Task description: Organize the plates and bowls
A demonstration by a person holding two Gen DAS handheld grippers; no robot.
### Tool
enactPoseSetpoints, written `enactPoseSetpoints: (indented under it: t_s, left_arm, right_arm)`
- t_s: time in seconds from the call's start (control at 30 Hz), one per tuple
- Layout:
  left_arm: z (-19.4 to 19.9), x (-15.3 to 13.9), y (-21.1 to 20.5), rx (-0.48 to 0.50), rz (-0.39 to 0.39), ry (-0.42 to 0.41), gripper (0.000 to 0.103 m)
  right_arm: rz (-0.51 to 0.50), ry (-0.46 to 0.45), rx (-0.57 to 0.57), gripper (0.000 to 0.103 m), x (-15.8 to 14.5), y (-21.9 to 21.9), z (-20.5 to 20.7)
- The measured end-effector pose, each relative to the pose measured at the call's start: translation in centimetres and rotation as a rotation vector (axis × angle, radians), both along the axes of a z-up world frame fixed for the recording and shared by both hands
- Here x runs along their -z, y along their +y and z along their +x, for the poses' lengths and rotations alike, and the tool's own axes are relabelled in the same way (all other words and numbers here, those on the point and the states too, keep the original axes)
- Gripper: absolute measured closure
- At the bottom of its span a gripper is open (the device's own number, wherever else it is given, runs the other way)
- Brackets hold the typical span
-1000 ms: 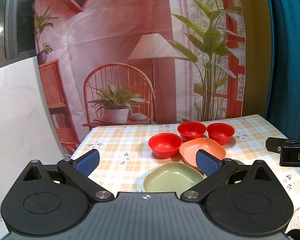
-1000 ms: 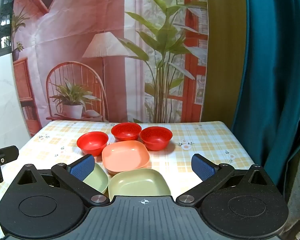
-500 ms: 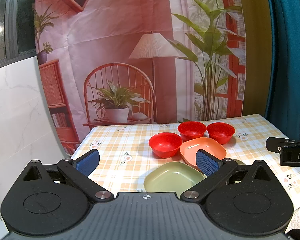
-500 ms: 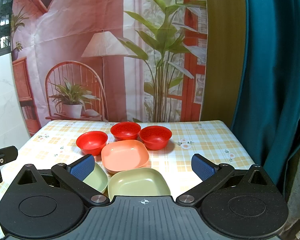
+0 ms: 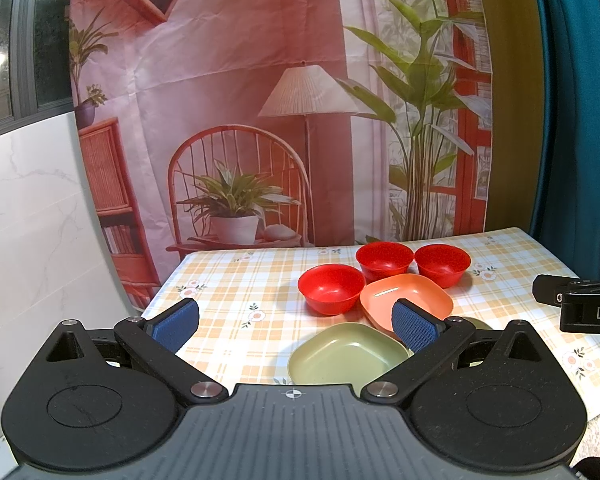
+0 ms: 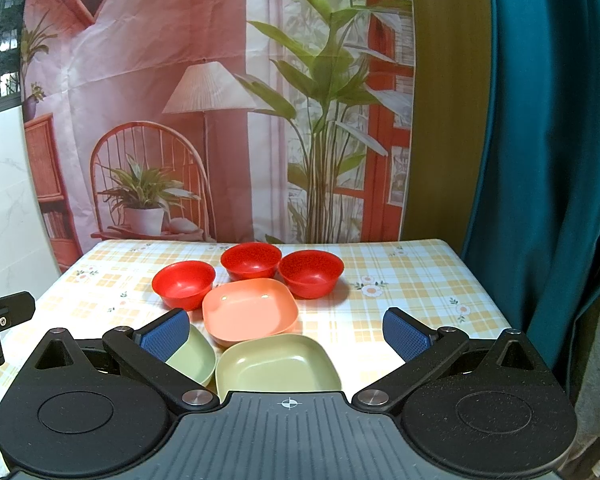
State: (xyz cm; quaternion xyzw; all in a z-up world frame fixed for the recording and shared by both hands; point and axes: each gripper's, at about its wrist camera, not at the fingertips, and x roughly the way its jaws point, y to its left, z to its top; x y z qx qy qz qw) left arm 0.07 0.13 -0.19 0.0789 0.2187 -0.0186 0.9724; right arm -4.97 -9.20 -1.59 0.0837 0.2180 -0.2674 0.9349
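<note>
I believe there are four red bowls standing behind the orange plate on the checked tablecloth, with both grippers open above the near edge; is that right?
Not quite: there are three red bowls, not four. The right wrist view shows one, a second and a third behind the orange plate on the checked tablecloth. The rest holds: the left gripper and the right gripper are both open.

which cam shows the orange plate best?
Right wrist. The orange plate sits fully in view between the open blue pads, with rim and inside clear. In the left wrist view the same plate is partly covered by the left gripper's right pad, so its near edge is hidden.
</note>
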Motion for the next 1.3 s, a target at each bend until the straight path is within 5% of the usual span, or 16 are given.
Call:
enactPoseSetpoints:
  t_s: [1.3]
  left_arm:
    - [-0.04, 0.17, 0.52, -0.003, -0.001, 0.001, 0.0]
  right_arm:
    - [0.003, 0.002, 0.001, 0.0, 0.13, 0.03, 0.03]
